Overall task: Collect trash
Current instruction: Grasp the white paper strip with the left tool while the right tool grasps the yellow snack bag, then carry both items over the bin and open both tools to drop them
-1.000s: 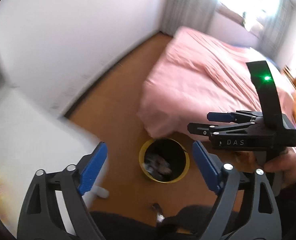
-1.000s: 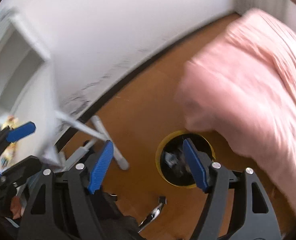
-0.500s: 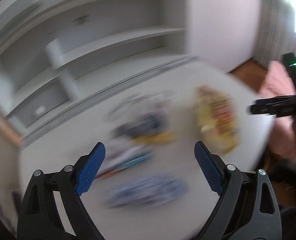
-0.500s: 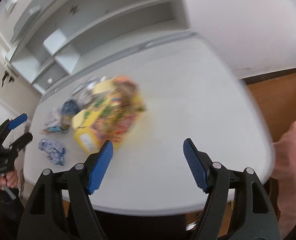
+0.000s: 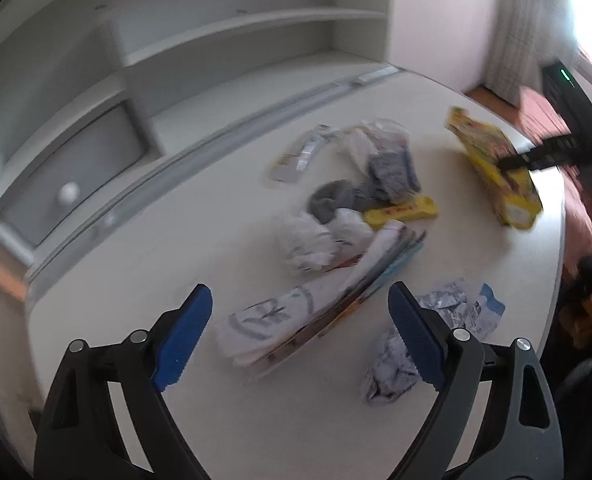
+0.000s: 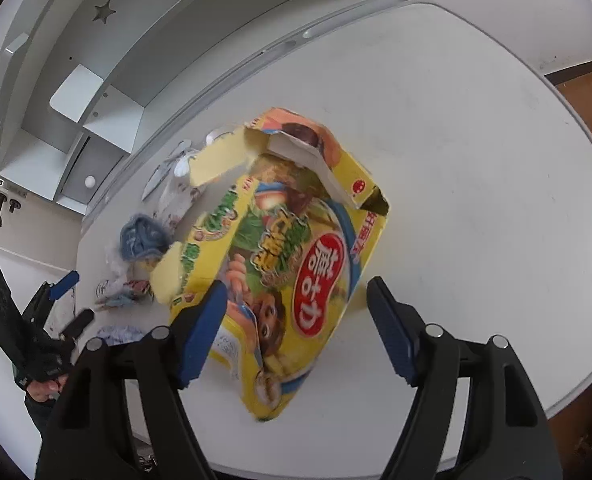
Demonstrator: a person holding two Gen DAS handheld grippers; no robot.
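A torn yellow snack box [image 6: 288, 256] lies on the white table [image 6: 476, 152]; it also shows in the left wrist view [image 5: 496, 168]. My right gripper [image 6: 296, 330] is open, its jaws on either side of the box's near end. My left gripper [image 5: 298, 336] is open and empty over a flattened white and blue wrapper [image 5: 320, 300]. Around it lie a crumpled white bag [image 5: 308, 240], a crumpled silver and blue wrapper [image 5: 428, 336], a small yellow packet [image 5: 402, 210] and grey crumpled trash [image 5: 336, 200].
A white shelf unit [image 6: 96, 60] with a drawer knob [image 5: 69, 192] stands behind the table. Wooden floor [image 6: 584, 76] shows past the table's right edge. A curtain [image 5: 516, 28] hangs at the far right.
Both grippers have swung up from the yellow bin on the floor to the table. The right gripper has closed in on the yellow box; the left is now low over the wrappers.
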